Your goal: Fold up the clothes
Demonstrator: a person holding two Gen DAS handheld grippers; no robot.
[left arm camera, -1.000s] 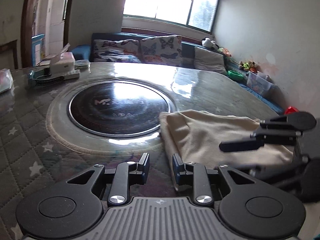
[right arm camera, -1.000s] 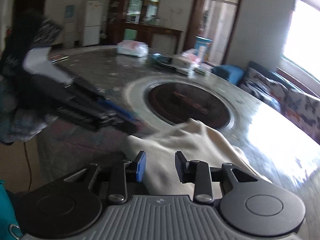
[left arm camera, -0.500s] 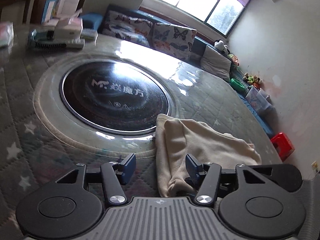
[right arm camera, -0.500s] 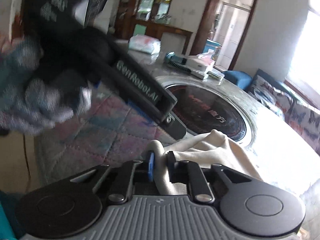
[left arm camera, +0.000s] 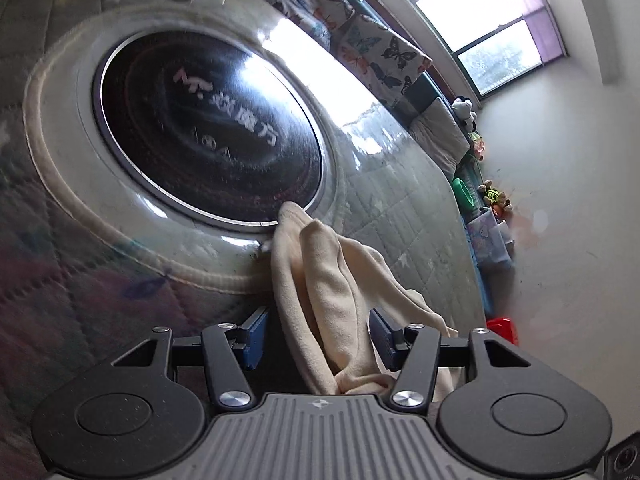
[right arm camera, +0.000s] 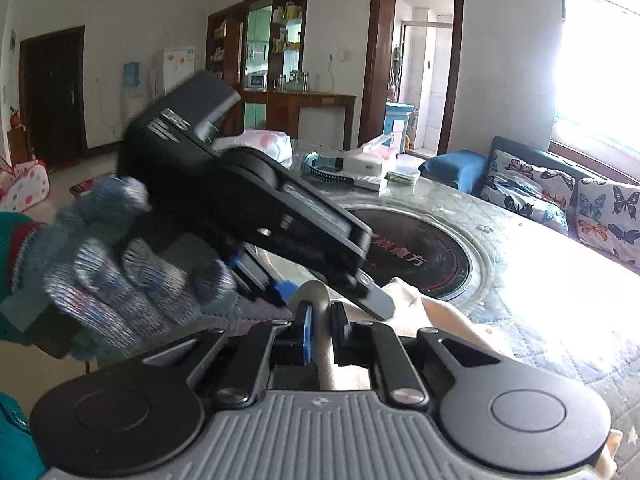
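Observation:
A cream garment (left arm camera: 332, 280) lies bunched on the quilted table cover, next to the round black hob (left arm camera: 208, 128). My left gripper (left arm camera: 316, 336) is open, its fingers on either side of the garment's near fold. My right gripper (right arm camera: 320, 328) is shut on a rolled edge of the same cream garment (right arm camera: 316, 300). The left gripper (right arm camera: 248, 208), held by a gloved hand (right arm camera: 120, 280), shows just ahead in the right wrist view, tilted down over the cloth.
A sofa with butterfly cushions (right arm camera: 560, 196) runs along the table's far side under the window. Boxes, a brush and tissue packs (right arm camera: 360, 164) sit at the table's far end. Toys and a red stool (left arm camera: 504, 328) stand on the floor by the wall.
My left gripper opened wide, tilted and moved onto the garment's fold. My right gripper closed on the cloth edge and lifted it a little.

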